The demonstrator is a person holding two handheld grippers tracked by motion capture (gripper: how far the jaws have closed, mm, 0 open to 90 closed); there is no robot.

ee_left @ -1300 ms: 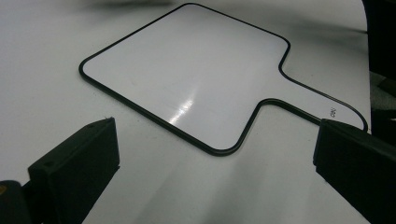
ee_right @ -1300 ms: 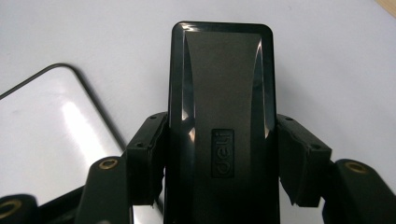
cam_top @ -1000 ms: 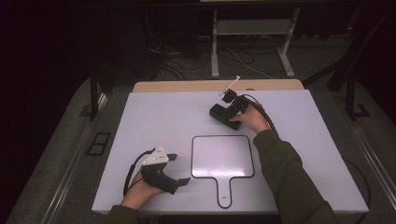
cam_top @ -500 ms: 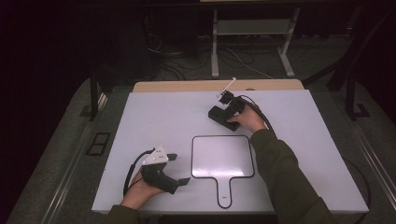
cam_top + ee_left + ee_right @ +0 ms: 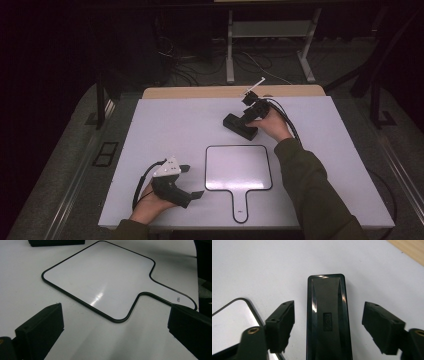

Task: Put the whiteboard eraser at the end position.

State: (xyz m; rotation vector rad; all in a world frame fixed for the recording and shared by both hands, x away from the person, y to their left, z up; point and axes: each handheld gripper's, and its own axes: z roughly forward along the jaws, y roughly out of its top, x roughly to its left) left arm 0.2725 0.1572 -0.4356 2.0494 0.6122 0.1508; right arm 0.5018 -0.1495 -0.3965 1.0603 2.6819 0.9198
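At the far right of the white table [image 5: 165,125], just short of its wooden back edge, the right gripper [image 5: 239,124] hangs over a black eraser [image 5: 240,126], its jaws having just been opening. In the right gripper view they stand partly apart with the eraser [image 5: 327,320] lying between them, a clear strip of table showing on each side, so the pads press on nothing. The eraser is a long, glossy black block with rounded corners, bevelled long edges and a small embossed label near its middle; it rests flat on the table, with a corner of the whiteboard paddle [image 5: 232,322] close to its left in that view. Near the front left of the table, the left gripper [image 5: 192,181] rests in the person's hand, pointing toward the paddle [image 5: 239,169]. In the left gripper view its jaws are spread wide and hold nothing, framing bare table, with the paddle [image 5: 105,282] lying just ahead. The paddle is a white, shiny board with a thin black rim, rounded corners and a short handle that carries a small printed mark; the high view shows that handle pointing toward the person.
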